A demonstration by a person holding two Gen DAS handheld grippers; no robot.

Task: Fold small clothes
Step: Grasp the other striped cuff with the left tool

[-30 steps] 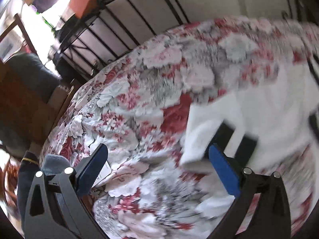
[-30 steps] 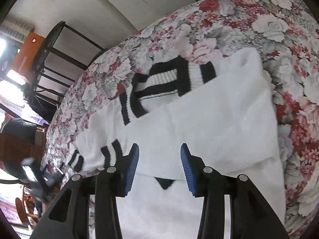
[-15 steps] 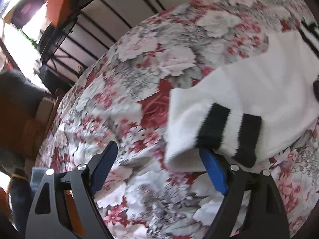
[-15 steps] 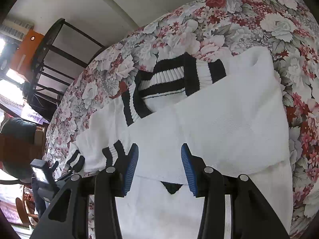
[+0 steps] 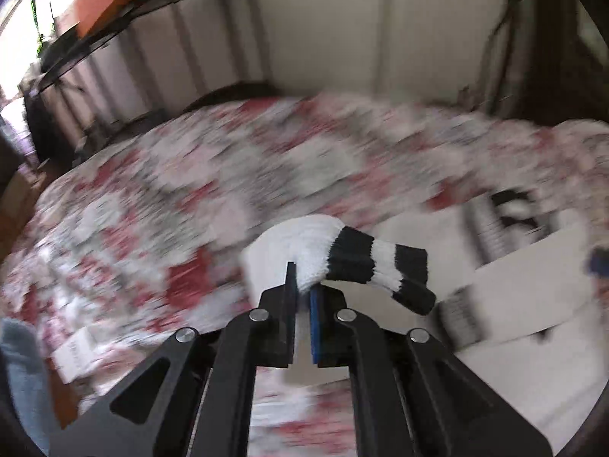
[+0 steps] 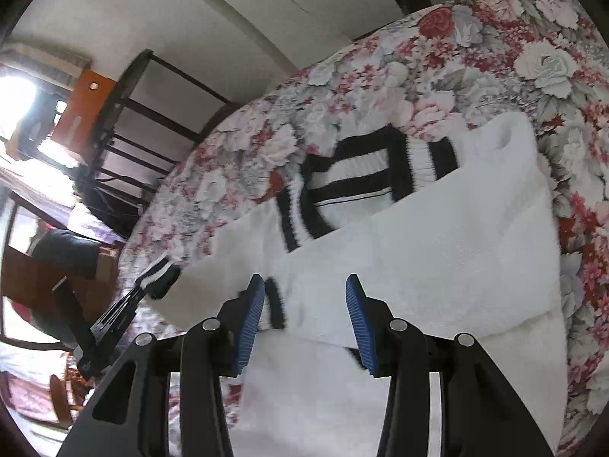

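A white sweater (image 6: 456, 259) with black stripes at collar (image 6: 361, 175) and cuffs lies partly folded on a floral bedspread (image 6: 495, 38). My left gripper (image 5: 300, 293) is shut on one sleeve just behind its striped cuff (image 5: 377, 266), and the cuff hangs off to the right above the bed. The right wrist view shows that same left gripper (image 6: 152, 285) at the left with the cuff in it. My right gripper (image 6: 304, 282) is open low over the folded body, its blue pads either side of the other striped cuff (image 6: 274, 304). Touching or not, I cannot tell.
The left wrist view is blurred by motion. A black metal rack (image 6: 125, 144) with an orange box (image 6: 91, 87) stands beyond the bed's far left edge by the wall. Dark wooden furniture (image 6: 30, 266) stands lower left. The bedspread (image 5: 190, 190) lies bare left of the sweater.
My left gripper went from wide open around the sleeve end to shut on it, then rose and swung with the sleeve. The right gripper stayed where it was.
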